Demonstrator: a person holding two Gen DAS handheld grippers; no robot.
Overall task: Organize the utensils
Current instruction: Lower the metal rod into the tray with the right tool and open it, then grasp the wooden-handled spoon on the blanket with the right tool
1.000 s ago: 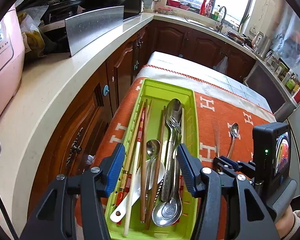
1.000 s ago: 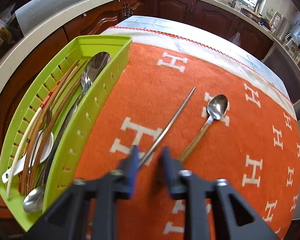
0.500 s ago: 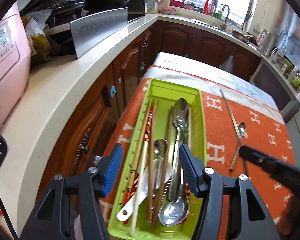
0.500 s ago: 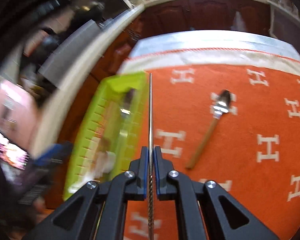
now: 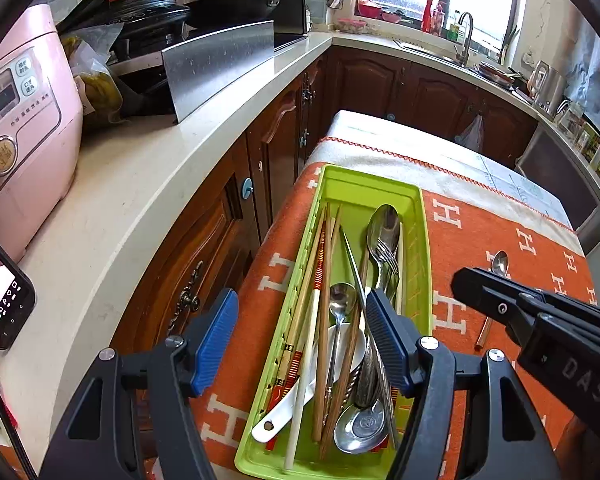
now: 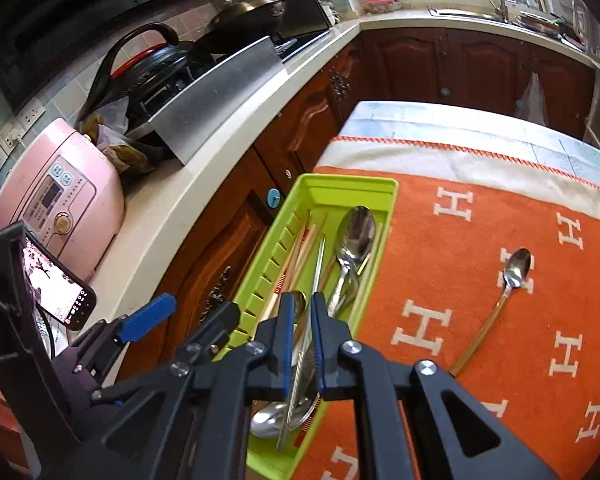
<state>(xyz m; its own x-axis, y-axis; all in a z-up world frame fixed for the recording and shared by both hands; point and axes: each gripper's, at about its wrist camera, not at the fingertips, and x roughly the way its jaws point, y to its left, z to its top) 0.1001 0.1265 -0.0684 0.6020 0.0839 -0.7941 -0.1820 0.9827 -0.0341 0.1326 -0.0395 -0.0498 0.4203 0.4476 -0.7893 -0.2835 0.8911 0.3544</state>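
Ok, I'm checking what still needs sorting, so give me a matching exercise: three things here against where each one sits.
Things:
1. metal chopstick
2. gold-handled spoon
3. pink rice cooker

Places:
A. on the counter
B. on the orange cloth, outside the green tray
C. inside the green tray

Pairs: 1-C, 2-B, 3-A

The left gripper (image 5: 300,336) points downward and its jaws are opening, with nothing pressed between them. The right gripper (image 6: 301,320) is also tilted down; its jaws are opening slightly.
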